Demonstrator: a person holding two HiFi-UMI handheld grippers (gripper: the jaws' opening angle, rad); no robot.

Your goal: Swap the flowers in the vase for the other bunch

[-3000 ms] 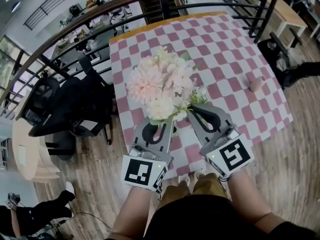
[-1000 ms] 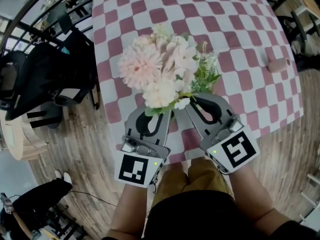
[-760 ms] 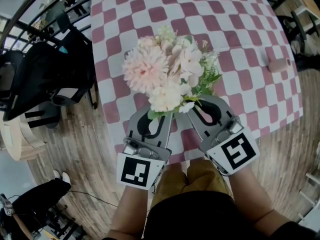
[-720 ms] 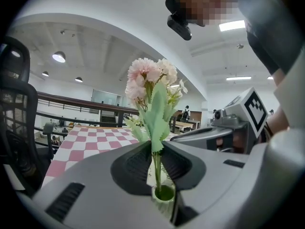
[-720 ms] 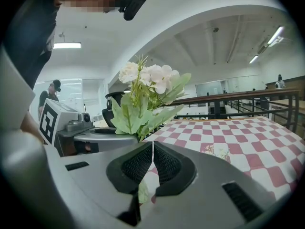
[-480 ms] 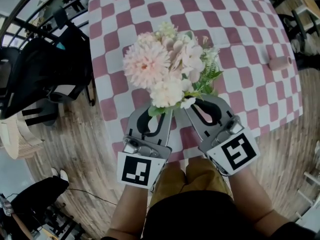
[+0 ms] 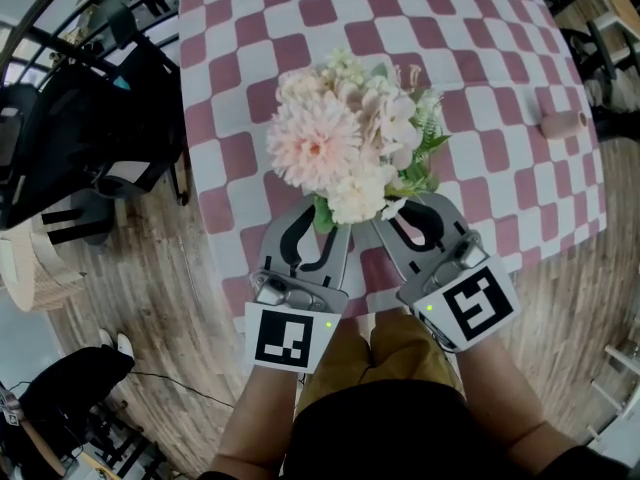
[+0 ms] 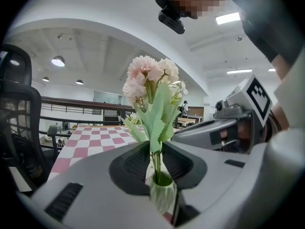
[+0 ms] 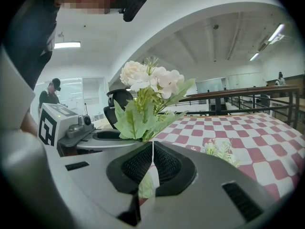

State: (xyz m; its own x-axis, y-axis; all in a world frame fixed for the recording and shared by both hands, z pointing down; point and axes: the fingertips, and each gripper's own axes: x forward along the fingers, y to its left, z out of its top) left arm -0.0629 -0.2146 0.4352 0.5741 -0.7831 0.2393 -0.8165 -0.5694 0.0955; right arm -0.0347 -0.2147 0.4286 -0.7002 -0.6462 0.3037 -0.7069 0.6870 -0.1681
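Flowers, a bunch of pale pink and cream blooms with green leaves, stand upright directly above the tips of both grippers, over the near edge of the table.

Left gripper: marker cube nearest the person, jaws pointing away. In the left gripper view a pale green ribbed vase sits between the jaws, with the green stems rising out of its mouth. The jaws have just been opening. They stand apart around the vase, and a dark gap shows between the vase and one jaw.

Right gripper: just beside the left gripper, with its own marker cube near the person. In the right gripper view the jaws are closed to a thin slit at the base of the bunch, clamped on the stems. The leaves spread immediately above the jaw tips.

Table: covered by a pink-and-white checked cloth. A small pink object lies on its side near the right edge, well apart from the bunch.

Surroundings: a black office chair stands on the wooden floor to the left of the table.
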